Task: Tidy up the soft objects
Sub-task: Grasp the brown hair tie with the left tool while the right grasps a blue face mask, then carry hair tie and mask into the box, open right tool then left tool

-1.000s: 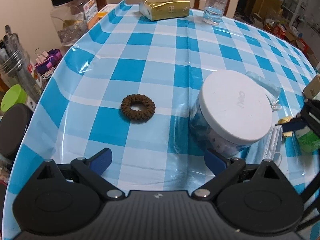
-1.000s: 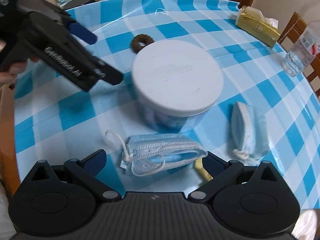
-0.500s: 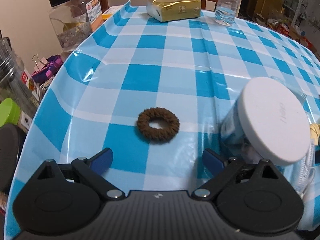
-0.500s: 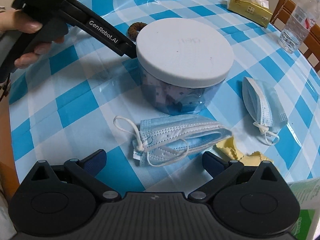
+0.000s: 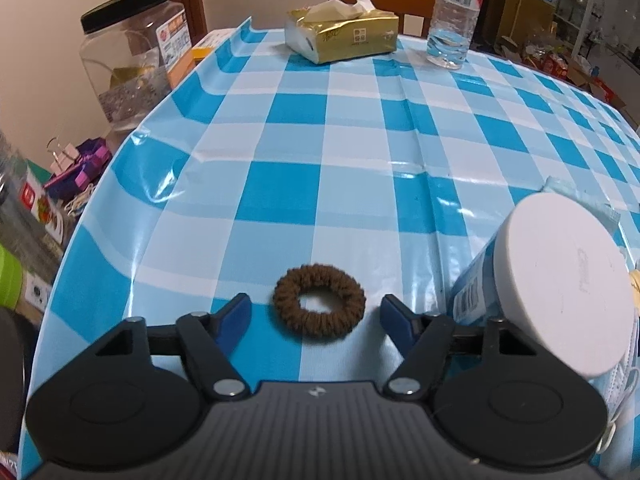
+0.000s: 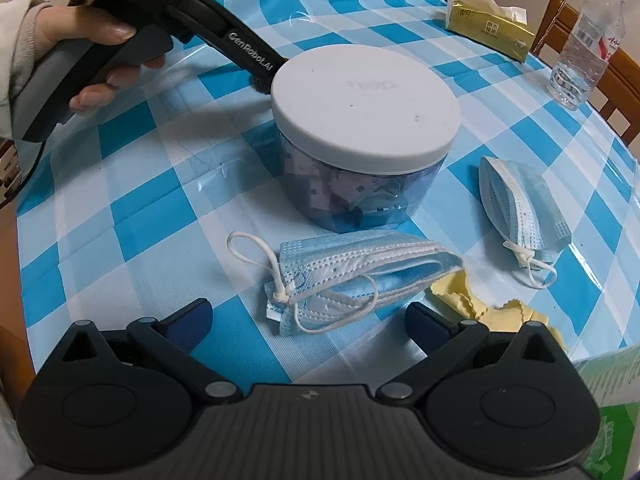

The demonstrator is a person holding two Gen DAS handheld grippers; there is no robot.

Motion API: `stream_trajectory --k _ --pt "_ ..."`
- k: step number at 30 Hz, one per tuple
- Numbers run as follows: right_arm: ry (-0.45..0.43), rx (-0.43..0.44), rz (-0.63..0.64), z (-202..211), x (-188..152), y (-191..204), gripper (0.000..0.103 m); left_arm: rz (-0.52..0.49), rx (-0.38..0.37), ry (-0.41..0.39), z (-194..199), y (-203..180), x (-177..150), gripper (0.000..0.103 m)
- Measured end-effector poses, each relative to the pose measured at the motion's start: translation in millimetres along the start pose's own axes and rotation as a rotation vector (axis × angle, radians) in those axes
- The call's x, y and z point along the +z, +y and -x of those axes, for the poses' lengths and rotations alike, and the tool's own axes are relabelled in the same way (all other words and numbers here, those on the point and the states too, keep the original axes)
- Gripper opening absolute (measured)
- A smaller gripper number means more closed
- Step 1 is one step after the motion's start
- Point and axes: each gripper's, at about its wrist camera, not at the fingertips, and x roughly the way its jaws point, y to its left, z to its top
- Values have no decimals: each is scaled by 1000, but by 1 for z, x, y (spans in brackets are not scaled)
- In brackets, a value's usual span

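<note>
Left gripper (image 5: 315, 314) closing around brown hair tie (image 5: 319, 299); right gripper (image 6: 308, 316) open over a face mask (image 6: 352, 276).

Left tool: the hair tie lies flat on the blue checked tablecloth (image 5: 280, 184) between the blue fingertips (image 5: 234, 314), a gap visible on each side, pads not touching it. Just to the tool's right stands the white-lidded jar (image 5: 560, 288); far ahead sit a gold tissue pack (image 5: 344, 36) and a water bottle (image 5: 454, 20). Right tool: jaws wide apart, nothing gripped; the folded blue mask lies just ahead between the tips, a yellow cloth (image 6: 472, 300) touching its right end. Beyond the mask stands the jar, a second mask (image 6: 520, 204) to its right. Ahead-left, a hand (image 6: 84, 40) holds the left tool, its tips hidden behind the jar.
</note>
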Motion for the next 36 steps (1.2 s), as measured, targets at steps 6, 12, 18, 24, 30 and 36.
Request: stream_trajectory --k 6,12,18,24,30,36 --pt "16 -20 -25 0 4 -1 103 -12 0 -9 0 -4 2 58" --pt "-23 -73 6 5 11 -7 103 -5 -2 -7 0 -4 3 58" --pt "-34 -89 53 1 18 -9 94 -3 -2 -7 0 -5 3 56" --pt "-32 -85 44 3 19 -6 79 -13 -11 -5 1 -7 3 45" --pt "-40 -83 10 13 19 -4 74 -25 -28 8 4 -8 3 37" --pt "-59 -88 -12 28 17 3 74 -52 -43 6 20 -9 3 37"
